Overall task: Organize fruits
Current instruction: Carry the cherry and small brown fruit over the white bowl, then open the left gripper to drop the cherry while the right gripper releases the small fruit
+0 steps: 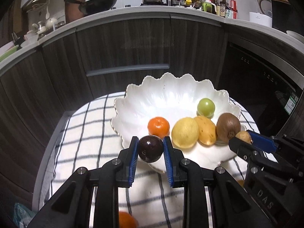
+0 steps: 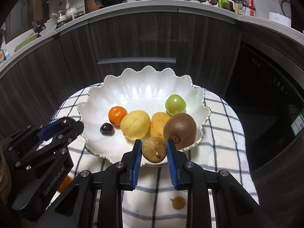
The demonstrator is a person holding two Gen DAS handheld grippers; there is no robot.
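White scalloped bowl [image 2: 121, 87] on checked cloth [image 2: 224, 125] holds six fruits: one orange [image 2: 117, 115], one lemon [image 2: 135, 124], one yellow fruit [image 2: 159, 122], one green fruit [image 2: 175, 102], one kiwi [image 2: 180, 127], one dark plum [image 2: 107, 129]. Left gripper [image 1: 150, 146] clamps a second dark plum [image 1: 150, 148] over the bowl's near rim. Right gripper [image 2: 154, 149] clamps one brown round fruit [image 2: 154, 149] there too.

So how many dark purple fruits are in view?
2 dark purple fruits: one in the bowl beside the orange, one held by the left gripper. More may be hidden.
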